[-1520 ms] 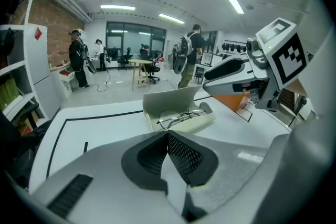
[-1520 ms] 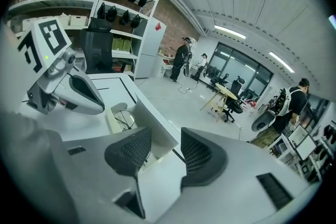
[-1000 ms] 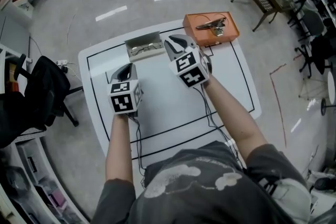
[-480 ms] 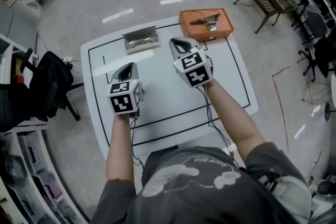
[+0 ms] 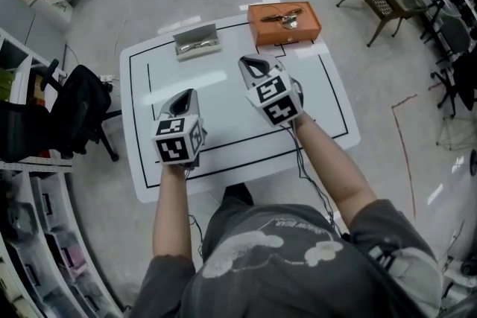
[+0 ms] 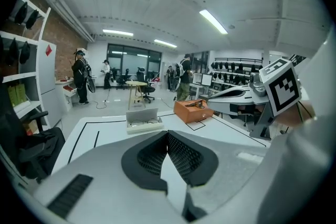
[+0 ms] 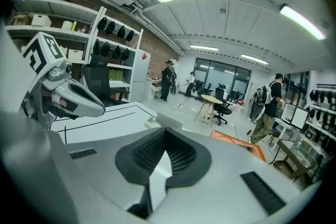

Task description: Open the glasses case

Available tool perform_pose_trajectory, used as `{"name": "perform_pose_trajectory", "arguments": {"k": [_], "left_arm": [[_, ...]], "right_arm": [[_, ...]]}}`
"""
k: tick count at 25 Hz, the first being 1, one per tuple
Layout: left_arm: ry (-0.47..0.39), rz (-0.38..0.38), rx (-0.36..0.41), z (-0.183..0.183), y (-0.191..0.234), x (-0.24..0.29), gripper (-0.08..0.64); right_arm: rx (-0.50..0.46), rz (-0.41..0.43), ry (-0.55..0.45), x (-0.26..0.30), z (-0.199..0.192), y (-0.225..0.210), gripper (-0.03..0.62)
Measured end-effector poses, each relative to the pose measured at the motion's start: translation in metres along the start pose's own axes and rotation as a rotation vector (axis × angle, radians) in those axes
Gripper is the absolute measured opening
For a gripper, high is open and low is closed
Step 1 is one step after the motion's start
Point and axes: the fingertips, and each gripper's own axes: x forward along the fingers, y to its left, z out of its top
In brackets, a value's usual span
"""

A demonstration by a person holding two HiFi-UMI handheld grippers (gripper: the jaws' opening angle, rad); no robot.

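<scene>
The grey glasses case (image 5: 197,39) stands open at the far left of the white table (image 5: 223,153), its lid upright and a pair of glasses inside; it also shows in the left gripper view (image 6: 143,119). My left gripper (image 5: 182,99) hangs over the near left of the table, shut and empty, pads touching (image 6: 167,135). My right gripper (image 5: 253,65) is over the table's middle, well short of the case, also shut with nothing in it (image 7: 165,132).
An orange box (image 5: 284,21) with a metal clip on top sits at the far right of the table (image 6: 193,110). A black line frames the tabletop. A dark office chair (image 5: 74,115) stands left of the table; shelves line the left wall.
Both grippers have drawn back from the case toward the table's near edge and risen slightly. The case stays open where it was.
</scene>
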Motion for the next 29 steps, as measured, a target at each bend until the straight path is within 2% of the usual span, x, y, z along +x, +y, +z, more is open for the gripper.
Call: {"name": "perform_pose_trajectory", "arguments": {"k": [18, 29], "left_arm": [[-0.058, 0.071, -0.027, -0.054, -0.092, -0.113, 0.002], [-0.055, 0.102, -0.058, -0.093, -0.134, -0.174, 0.002]], "right_arm": [[0.030, 0.049, -0.033, -0.138, -0.050, 0.044, 0.000], [0.053, 0.074, -0.039, -0.208, -0.079, 0.072, 0.000]]}}
